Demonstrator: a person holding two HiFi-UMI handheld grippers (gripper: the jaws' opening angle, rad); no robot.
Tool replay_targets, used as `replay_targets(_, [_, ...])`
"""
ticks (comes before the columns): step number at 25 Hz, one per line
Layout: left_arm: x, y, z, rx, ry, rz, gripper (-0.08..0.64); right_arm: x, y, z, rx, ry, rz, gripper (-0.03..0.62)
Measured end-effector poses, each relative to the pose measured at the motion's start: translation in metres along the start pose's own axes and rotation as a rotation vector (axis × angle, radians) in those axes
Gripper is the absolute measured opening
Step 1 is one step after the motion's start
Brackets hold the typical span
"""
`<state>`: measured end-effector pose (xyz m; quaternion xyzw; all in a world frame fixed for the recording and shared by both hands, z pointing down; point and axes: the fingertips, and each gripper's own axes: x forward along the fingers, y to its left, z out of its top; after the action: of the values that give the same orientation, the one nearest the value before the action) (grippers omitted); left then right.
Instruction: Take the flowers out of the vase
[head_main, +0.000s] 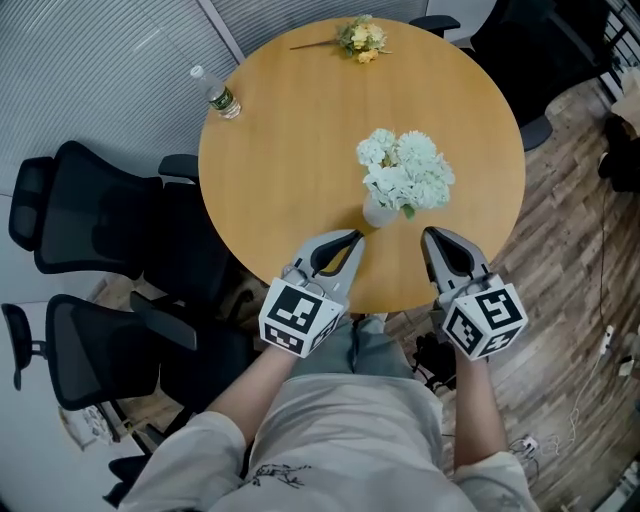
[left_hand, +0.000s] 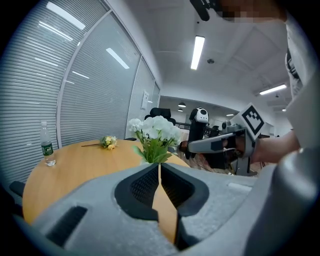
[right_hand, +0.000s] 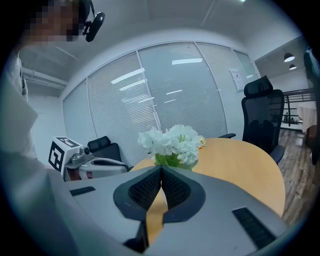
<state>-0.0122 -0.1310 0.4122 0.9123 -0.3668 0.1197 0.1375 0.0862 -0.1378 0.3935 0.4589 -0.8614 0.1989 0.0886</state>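
A bunch of white flowers (head_main: 406, 170) stands in a small white vase (head_main: 378, 211) near the front of the round wooden table (head_main: 290, 150). The white flowers (left_hand: 155, 131) show ahead in the left gripper view, and the white flowers (right_hand: 172, 142) in the right gripper view too. My left gripper (head_main: 357, 236) is shut and empty, just left of the vase. My right gripper (head_main: 427, 233) is shut and empty, just right of the vase. Both point at the table's near edge, apart from the vase.
A small bunch of yellow flowers (head_main: 360, 38) lies at the table's far edge. A clear water bottle (head_main: 215, 94) stands at the far left rim. Black office chairs (head_main: 85, 210) crowd the left side. Wooden floor with cables lies to the right.
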Motion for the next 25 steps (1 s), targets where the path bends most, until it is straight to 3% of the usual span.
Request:
replay_targets(6, [0.013, 0.008, -0.013, -0.006, 0.021, -0.007, 0.070, 0.014, -0.003, -0.007, -0.011, 0.005, 0.016, 0.015])
replay_targets(15, [0.041, 0.018, -0.030, 0.009, 0.064, -0.025, 0.169, 0.037, -0.012, -0.019, 0.017, 0.029, 0.044, 0.122])
replay_targets(25, [0.069, 0.018, -0.047, 0.104, 0.124, -0.058, 0.274, 0.055, -0.019, -0.021, 0.012, 0.042, 0.068, 0.160])
